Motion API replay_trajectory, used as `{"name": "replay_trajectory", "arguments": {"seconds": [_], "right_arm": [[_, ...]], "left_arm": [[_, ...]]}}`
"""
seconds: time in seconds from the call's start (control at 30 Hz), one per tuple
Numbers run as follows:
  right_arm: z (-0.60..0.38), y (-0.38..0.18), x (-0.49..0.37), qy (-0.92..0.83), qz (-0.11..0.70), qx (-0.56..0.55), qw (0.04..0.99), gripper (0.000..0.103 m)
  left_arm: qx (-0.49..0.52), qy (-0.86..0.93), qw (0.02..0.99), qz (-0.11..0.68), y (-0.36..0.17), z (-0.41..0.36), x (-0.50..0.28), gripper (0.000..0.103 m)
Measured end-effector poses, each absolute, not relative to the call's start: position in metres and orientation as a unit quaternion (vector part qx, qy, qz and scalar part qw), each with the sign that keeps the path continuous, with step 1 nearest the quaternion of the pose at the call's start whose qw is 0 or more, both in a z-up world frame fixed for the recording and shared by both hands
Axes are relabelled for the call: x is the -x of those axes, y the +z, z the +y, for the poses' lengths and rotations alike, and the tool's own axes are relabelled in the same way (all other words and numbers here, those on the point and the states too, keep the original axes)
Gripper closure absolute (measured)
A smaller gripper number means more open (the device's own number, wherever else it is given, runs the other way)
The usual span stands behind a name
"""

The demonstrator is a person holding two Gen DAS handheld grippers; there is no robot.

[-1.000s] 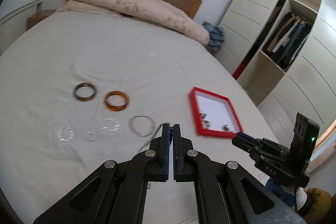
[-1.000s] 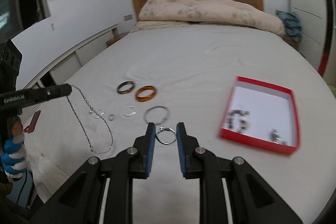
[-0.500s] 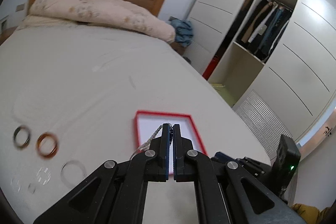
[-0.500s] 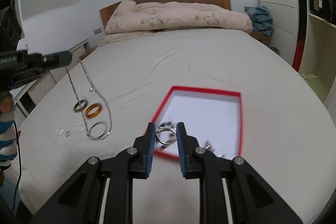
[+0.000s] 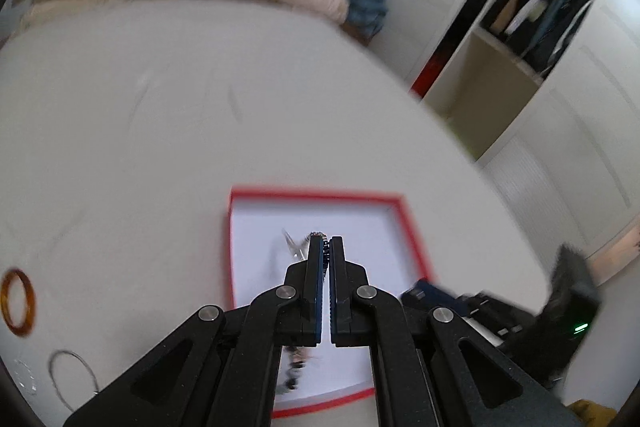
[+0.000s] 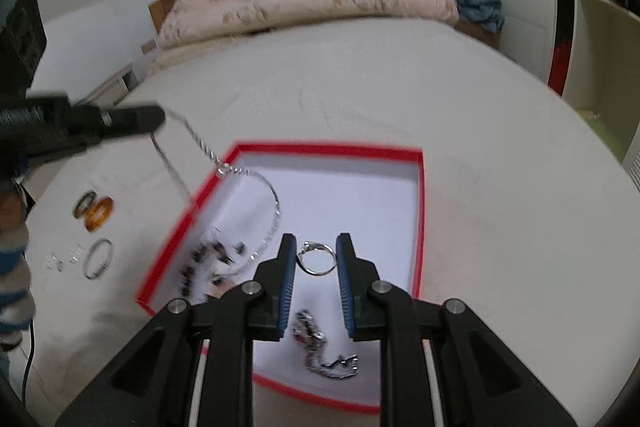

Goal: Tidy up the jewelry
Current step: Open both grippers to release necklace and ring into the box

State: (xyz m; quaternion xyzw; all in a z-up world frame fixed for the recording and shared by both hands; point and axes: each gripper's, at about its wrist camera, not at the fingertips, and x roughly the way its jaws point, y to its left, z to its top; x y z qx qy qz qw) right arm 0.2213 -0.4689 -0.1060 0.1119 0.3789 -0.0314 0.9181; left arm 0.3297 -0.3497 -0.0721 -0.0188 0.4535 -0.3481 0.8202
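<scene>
A second ago both grippers hung over the loose jewelry on the white bedsheet (image 6: 400, 99); now both are over the red tray (image 6: 421, 211), which fills the lower centre of each wrist view instead of sitting off at 3 o'clock. The left gripper (image 5: 326, 247) is clenched on a silver chain necklace (image 6: 256, 175), whose loop now trails down into the tray's left half rather than dangling over the sheet. The right gripper (image 6: 316, 255) grips a silver ring (image 6: 317, 259) between its blue pads, as before, with the ring now above the tray's white floor. Inside the tray lie a blurred cluster of small dark pieces (image 6: 208, 259) at about 9 o'clock and a silver tangle (image 6: 324, 351) at about 6 o'clock near the front rim. Outside on the sheet, at 9 o'clock from the tray, remain the amber bangle (image 6: 99, 214), a dark bangle (image 6: 84, 203) touching it, a silver hoop (image 6: 98, 258) and small clear rings (image 6: 60, 261).
</scene>
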Motion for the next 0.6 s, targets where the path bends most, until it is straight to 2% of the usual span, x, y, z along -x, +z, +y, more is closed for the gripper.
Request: {"name": "replay_trajectory", "arguments": {"seconds": [0.17, 0.37, 0.43, 0.53, 0.6], "right_arm": [[-0.471, -0.133, -0.226, -0.025, 0.408, -0.105, 0.907, 0.084], [-0.467, -0.14, -0.224, -0.027, 0.426, -0.088, 0.9, 0.083], [-0.467, -0.14, -0.224, -0.031, 0.429, -0.084, 0.899, 0.083], [-0.468, -0.138, -0.222, -0.034, 0.43, -0.083, 0.898, 0.068], [-0.467, -0.136, -0.221, -0.033, 0.431, -0.083, 0.898, 0.067]], "left_arm": [[0.002, -0.328, 0.805, 0.494, -0.119, -0.348, -0.331, 0.101], [-0.008, -0.32, 0.796, 0.514, -0.131, -0.345, -0.321, 0.101], [-0.006, -0.319, 0.795, 0.516, -0.132, -0.344, -0.32, 0.097], [-0.005, -0.315, 0.797, 0.515, -0.132, -0.339, -0.319, 0.081], [-0.005, -0.314, 0.798, 0.515, -0.129, -0.336, -0.319, 0.078]]}}
